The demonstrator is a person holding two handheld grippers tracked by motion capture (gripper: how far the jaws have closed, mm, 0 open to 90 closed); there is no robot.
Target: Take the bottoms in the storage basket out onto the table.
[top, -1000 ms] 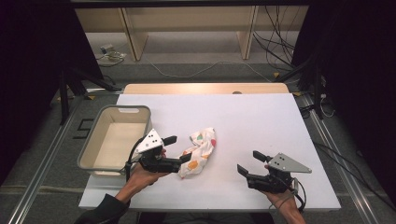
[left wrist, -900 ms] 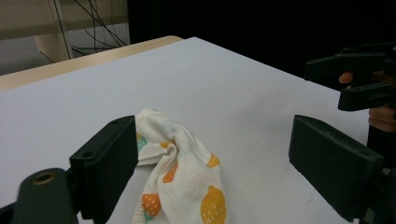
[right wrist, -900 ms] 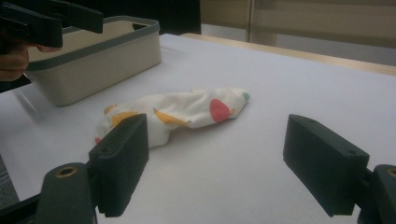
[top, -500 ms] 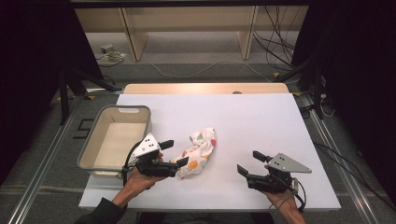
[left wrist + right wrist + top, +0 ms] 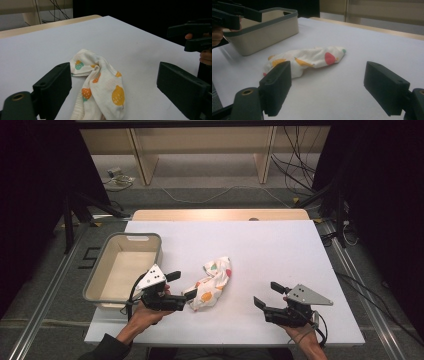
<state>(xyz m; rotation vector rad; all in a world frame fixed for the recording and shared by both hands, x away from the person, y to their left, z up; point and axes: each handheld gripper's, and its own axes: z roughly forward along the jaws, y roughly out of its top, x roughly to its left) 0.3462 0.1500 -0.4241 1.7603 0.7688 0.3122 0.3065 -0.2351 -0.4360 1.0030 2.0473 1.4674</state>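
We see the left tool at the near left, gripped from below by the left hand, whose forearm comes in from the bottom edge. Its jaws stand wide apart, pointing right, with nothing clamped between them. The right tool sits at the near right in the right hand, its jaws also spread apart and empty, pointing left toward the other. Both are low over the bench, well apart from each other
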